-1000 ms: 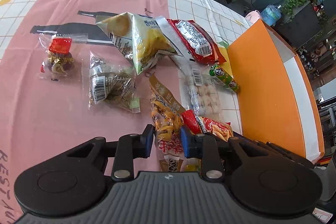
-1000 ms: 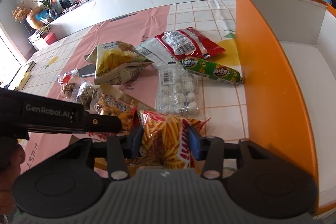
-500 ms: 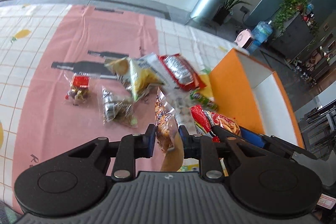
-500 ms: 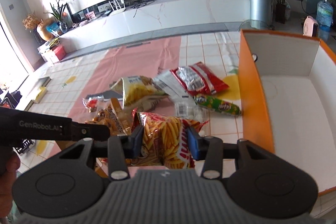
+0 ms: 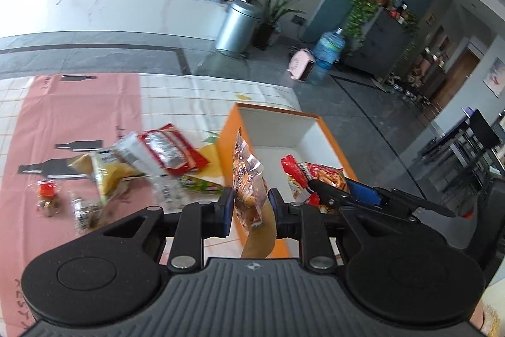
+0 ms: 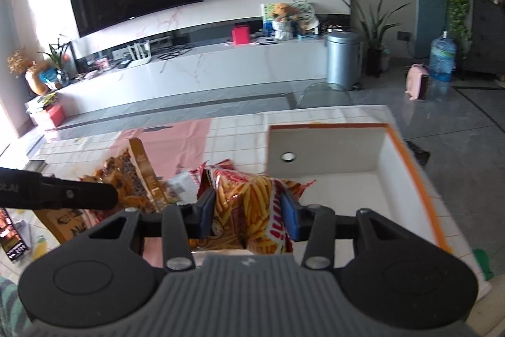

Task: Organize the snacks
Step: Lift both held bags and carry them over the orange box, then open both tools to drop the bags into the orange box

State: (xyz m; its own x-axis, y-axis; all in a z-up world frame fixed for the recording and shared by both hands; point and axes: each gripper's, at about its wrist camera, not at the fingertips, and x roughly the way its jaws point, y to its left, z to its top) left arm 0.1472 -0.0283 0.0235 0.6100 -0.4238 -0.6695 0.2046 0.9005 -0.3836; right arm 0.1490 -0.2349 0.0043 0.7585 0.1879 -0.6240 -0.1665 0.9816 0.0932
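Note:
My left gripper [image 5: 251,207] is shut on a brown and clear snack bag [image 5: 247,179] and holds it high above the table, at the near left wall of the orange box [image 5: 228,144]. My right gripper [image 6: 249,212] is shut on a red and yellow fries bag [image 6: 252,204] and holds it over the box's near left corner; the box shows white inside in the right wrist view [image 6: 347,179]. The fries bag and the right gripper also show in the left wrist view [image 5: 315,176]. The left gripper's bag shows in the right wrist view [image 6: 132,179].
Several snacks lie on the pink and white tablecloth [image 5: 79,116] left of the box: a yellow chip bag [image 5: 107,172], a red bag [image 5: 170,150], a green sausage [image 5: 202,187], a clear tray of white balls [image 5: 169,195] and small wrapped packets [image 5: 47,195].
Both grippers have risen from the table with their bags and moved right toward the orange box. The views now look down from higher up.

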